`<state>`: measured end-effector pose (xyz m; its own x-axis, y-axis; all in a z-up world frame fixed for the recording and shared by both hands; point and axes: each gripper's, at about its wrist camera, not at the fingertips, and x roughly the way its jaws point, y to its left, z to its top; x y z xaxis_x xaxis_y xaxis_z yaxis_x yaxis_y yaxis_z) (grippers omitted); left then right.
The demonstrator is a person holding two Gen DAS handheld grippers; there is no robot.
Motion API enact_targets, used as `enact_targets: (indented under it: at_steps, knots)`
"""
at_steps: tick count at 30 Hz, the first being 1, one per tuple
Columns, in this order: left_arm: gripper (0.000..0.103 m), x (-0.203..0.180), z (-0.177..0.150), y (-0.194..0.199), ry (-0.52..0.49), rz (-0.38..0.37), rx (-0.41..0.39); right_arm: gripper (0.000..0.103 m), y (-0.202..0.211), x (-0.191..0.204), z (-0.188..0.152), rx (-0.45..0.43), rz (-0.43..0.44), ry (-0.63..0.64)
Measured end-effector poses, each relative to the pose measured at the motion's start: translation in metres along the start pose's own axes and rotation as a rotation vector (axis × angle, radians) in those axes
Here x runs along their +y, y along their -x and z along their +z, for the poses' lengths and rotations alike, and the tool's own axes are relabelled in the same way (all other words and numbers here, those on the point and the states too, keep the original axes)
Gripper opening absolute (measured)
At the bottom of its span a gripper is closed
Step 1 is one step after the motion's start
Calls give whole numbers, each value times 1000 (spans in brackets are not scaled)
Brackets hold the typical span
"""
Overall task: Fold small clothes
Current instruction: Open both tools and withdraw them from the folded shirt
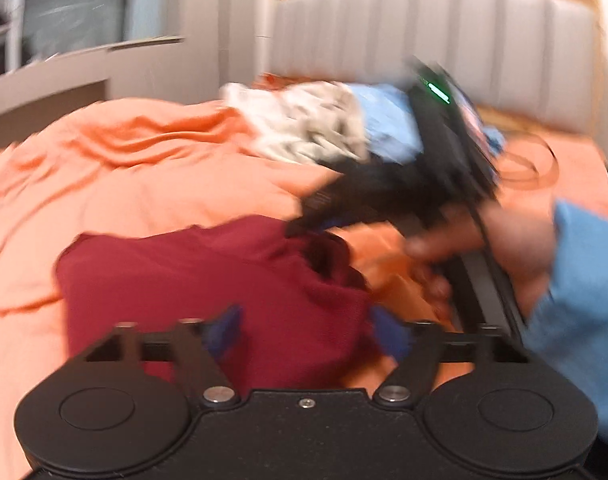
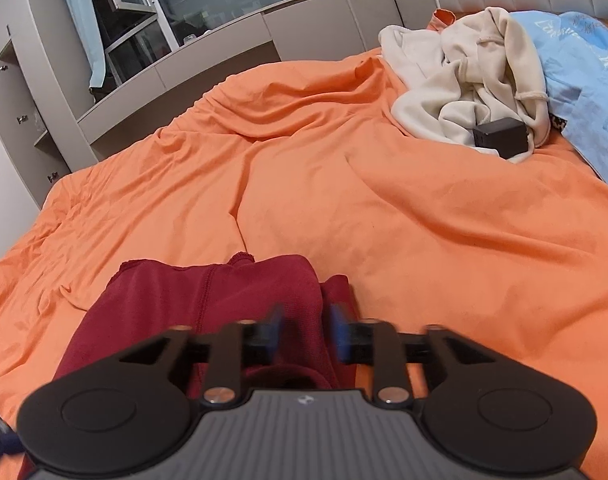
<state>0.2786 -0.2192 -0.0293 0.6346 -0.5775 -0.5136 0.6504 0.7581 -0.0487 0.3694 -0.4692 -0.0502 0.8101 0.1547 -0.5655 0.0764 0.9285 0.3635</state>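
A dark red garment (image 1: pixel 208 280) lies partly folded on the orange bedsheet (image 1: pixel 104 184). My left gripper (image 1: pixel 304 332) is open, its blue fingertips (image 1: pixel 224 328) spread over the garment's near edge. My right gripper (image 1: pixel 304 220) reaches in from the right, its tips at the garment's far right corner. In the right wrist view the red garment (image 2: pixel 208 304) lies under my right gripper (image 2: pixel 305 332), whose blue pads (image 2: pixel 339 332) stand a little apart over a fold of the cloth; whether they pinch it is unclear.
A pile of clothes sits at the head of the bed: a cream garment (image 2: pixel 471 76), a light blue one (image 2: pixel 583 80) and a small black box (image 2: pixel 501 136). Grey padded headboard (image 1: pixel 443 32) behind; grey cabinets and window (image 2: pixel 164 32) at left.
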Motion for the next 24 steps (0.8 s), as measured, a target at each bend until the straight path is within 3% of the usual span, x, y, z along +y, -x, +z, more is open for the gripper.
enact_targets:
  at_steps: [1, 2, 3, 5, 7, 10, 14, 17, 19, 24]
  knots:
    - [93, 8, 1, 4, 39, 17, -15, 53, 0, 0, 0, -2, -5, -2]
    - [98, 15, 3, 6, 71, 34, -26, 56, 0, 0, 0, -3, -11, -2]
    - [100, 23, 4, 9, 104, 55, -38, 57, 1, -1, 0, -2, -18, -2]
    - [102, 37, 6, 13, 150, 101, -51, 72, 1, 0, 0, -1, -31, -2]
    - [102, 54, 10, 12, 185, 163, -49, 80, 3, 0, -1, -3, -26, -2]
    - [102, 86, 17, 7, 250, 292, -28, 92, 6, 4, -3, -5, -19, 5]
    - [102, 134, 18, -5, 407, 370, -5, 98, 5, 12, -7, 2, -36, 53]
    - [102, 158, 19, -15, 513, 336, -11, 100, 0, 14, -8, 19, -56, 74]
    - [102, 165, 20, -23, 527, 324, -8, 102, -4, 12, -9, 30, -73, 76]
    - [102, 178, 10, -48, 528, 377, 73, 103, -22, -1, -11, 84, -130, 44]
